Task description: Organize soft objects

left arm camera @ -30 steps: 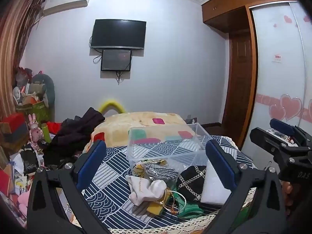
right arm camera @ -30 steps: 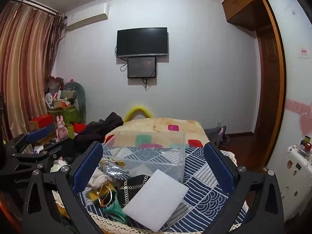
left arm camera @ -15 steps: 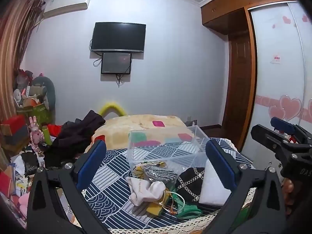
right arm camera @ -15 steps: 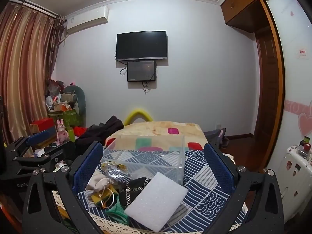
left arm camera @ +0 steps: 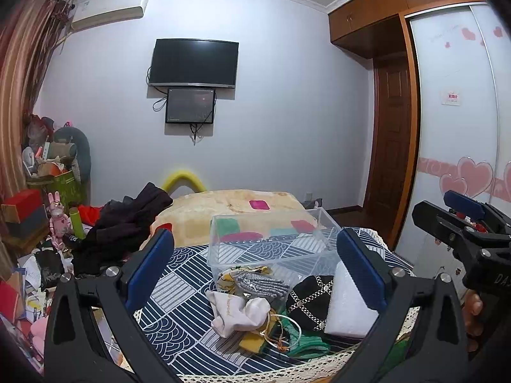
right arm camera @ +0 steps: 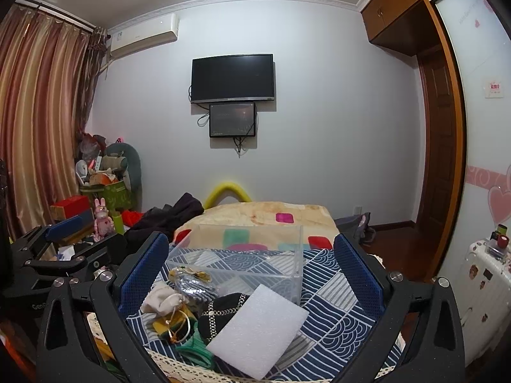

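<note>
While both claws hung wide & empty, left claw [left arm camera: 254, 255] and right claw [right arm camera: 252, 255] faced a clear plastic box [left arm camera: 271, 239] straight ahead; soft pile w/ white foam sheet [right arm camera: 258, 328], cream pouch [left arm camera: 238, 311], black quilted bag [left arm camera: 308, 300] lay between their fingers, nearer.

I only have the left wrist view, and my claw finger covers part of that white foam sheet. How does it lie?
Observer: The white foam sheet lies flat on the blue patterned cloth, its left edge overlapping the black pouch.
Operator: Is the right claw open?
Observer: Yes, the right claw is wide open and holds nothing.
Operator: Anything off to its right?
Observer: A white stickered suitcase stands there.
</note>
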